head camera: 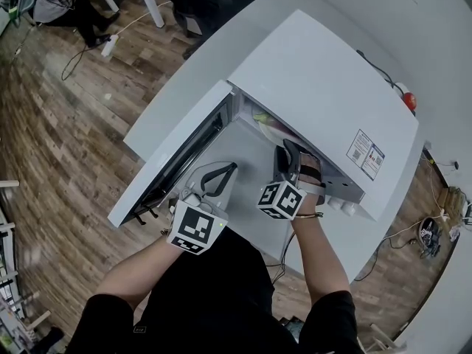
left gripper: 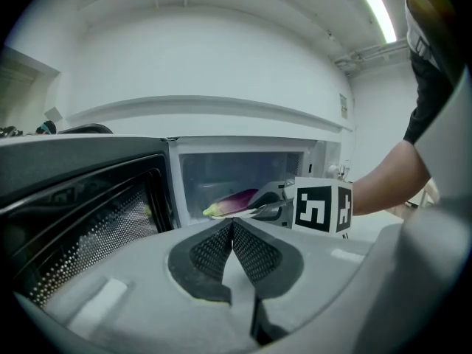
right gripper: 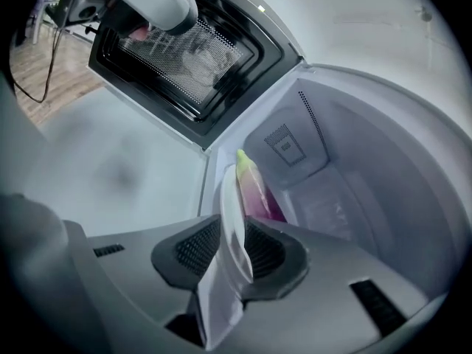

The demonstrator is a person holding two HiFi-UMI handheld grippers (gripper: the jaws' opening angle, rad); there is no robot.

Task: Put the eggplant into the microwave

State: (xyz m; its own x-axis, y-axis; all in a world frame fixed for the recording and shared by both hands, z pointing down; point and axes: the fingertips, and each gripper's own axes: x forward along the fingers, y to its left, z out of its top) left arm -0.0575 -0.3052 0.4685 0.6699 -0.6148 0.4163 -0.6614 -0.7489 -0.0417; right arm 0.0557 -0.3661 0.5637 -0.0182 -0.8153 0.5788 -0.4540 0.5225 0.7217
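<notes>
While the purple, green-tipped eggplant (right gripper: 254, 186) lies on a thin white plate (right gripper: 234, 223) inside the white microwave (head camera: 317, 87), the right gripper (right gripper: 230, 245) stands spread round the plate's rim, seemingly letting go; the left gripper (left gripper: 232, 234) is pressed together, empty; next, the right one likely must back straight out.

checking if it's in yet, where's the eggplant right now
In the right gripper view the eggplant lies on a white plate inside the open microwave, just ahead of the right gripper, whose jaws stand apart around the plate's rim.
</notes>
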